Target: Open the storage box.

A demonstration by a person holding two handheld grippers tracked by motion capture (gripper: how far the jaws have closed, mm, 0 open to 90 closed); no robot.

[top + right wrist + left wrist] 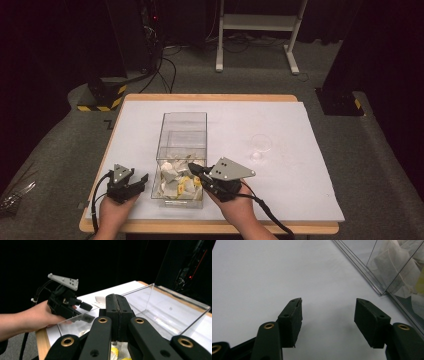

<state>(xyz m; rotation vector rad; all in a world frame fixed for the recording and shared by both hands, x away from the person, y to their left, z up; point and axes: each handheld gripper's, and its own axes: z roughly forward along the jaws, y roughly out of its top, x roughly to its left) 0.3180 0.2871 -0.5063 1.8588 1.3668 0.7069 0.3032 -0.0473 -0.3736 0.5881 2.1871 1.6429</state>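
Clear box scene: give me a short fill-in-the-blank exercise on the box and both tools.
1. The left tool has its jaws ____ over the bare white table.
2. The right tool has its jaws pressed ____, above the clear box.
3. The tea bags lie at the end of the box ____ to the person.
4. The empty clear cup stands on the box's ____ side in the high view.

Missing words: open; shut; nearest; right

The high view looks forward and down from above the near edge, taking in the whole clear plastic box [182, 150] and its surroundings. The left gripper view sits low and close, left of the box, facing its near-left corner [384, 291]. The right gripper view looks leftward across the box's open top [160, 305]. All three views share this box.
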